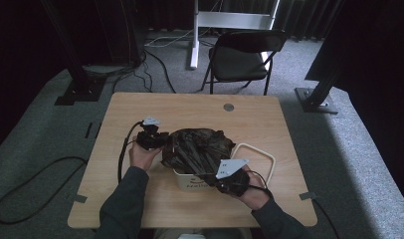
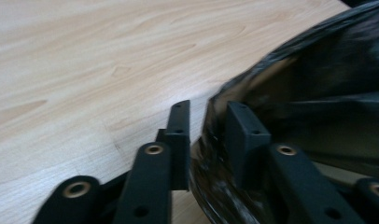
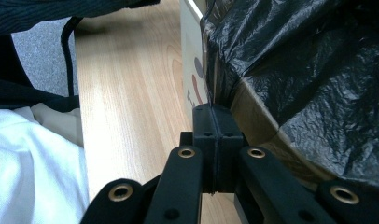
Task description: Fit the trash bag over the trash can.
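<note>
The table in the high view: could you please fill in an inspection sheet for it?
Surface: wooden table, light wood.
Job's things: black bag draped over white bin.
Clutter: white frame beside the bin; grey disc near the far edge.
Grippers: left gripper open, bag edge between its jaws; right gripper shut on the bag's edge.
Cables: gripper cable; floor cable.
Surroundings: folding chair, grey carpet.

A black plastic bag (image 1: 199, 148) is crumpled and glossy, spread over the left part of a white rectangular bin (image 1: 265, 158) near the middle of the worktop. The bag covers the bin's left rim and bulges upward. The right part of the bin is uncovered, its rim visible.
</note>
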The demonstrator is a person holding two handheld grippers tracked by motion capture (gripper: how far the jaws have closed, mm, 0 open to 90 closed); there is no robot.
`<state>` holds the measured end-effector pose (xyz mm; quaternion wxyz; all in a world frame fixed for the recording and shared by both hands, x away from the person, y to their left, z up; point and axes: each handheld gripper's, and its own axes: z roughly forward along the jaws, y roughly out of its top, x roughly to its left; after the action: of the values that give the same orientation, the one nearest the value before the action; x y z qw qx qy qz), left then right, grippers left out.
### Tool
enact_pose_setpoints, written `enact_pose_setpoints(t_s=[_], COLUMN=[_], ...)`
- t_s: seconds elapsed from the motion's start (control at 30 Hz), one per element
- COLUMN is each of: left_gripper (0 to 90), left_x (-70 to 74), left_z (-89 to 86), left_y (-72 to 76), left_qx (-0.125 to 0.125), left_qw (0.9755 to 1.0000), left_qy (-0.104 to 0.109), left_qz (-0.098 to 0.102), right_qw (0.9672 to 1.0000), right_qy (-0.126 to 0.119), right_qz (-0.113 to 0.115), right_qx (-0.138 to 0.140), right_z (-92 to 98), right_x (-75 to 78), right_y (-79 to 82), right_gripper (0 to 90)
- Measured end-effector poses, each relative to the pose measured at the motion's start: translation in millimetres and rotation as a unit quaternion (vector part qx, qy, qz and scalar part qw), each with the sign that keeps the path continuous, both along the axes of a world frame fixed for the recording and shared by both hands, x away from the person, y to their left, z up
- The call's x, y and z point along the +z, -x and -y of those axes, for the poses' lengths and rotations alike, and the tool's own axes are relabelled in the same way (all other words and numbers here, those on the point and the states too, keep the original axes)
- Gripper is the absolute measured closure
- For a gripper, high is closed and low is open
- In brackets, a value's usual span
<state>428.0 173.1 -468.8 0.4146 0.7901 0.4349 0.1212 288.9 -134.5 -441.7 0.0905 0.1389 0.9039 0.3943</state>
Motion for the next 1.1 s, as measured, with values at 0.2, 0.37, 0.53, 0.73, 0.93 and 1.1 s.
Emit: enact_pose_setpoints(t_s=[0.2,0.37,0.53,0.73,0.93,1.1], left_gripper=[62.5,59.9,59.1,57.9,55.2,53.8], left_x=[18.0,32.7,49.6,64.5,73.3,74.5], left_z=[-14.8,-18.6,-15.3,1.0,12.9,21.0], left_y=[14.0,30.7,50.3,67.3,81.7,97.7], left_qx=[0.006,-0.003,-0.027,-0.064,-0.083,-0.104], left_qw=[0.9993,0.9988,0.9973,0.9949,0.9939,0.9926], left_qy=[0.034,0.038,0.05,0.058,0.054,0.046], left_qz=[0.015,0.029,0.046,0.051,0.049,0.042], right_qw=[1.0,1.0,1.0,1.0,1.0,1.0], right_qy=[-0.001,-0.002,-0.004,-0.006,-0.006,-0.007], right_qz=[-0.001,0.0,0.0,-0.002,0.0,0.001], right_qx=[0.0,0.001,-0.001,-0.003,-0.004,-0.005], right_z=[0.2,-0.1,0.1,-0.1,2.0,3.2], right_x=[0.0,-0.2,-0.7,-1.3,-1.0,-0.7], right_y=[0.1,0.6,0.4,-0.7,-0.3,0.5], right_gripper=[90.0,90.0,90.0,90.0,89.8,89.5])
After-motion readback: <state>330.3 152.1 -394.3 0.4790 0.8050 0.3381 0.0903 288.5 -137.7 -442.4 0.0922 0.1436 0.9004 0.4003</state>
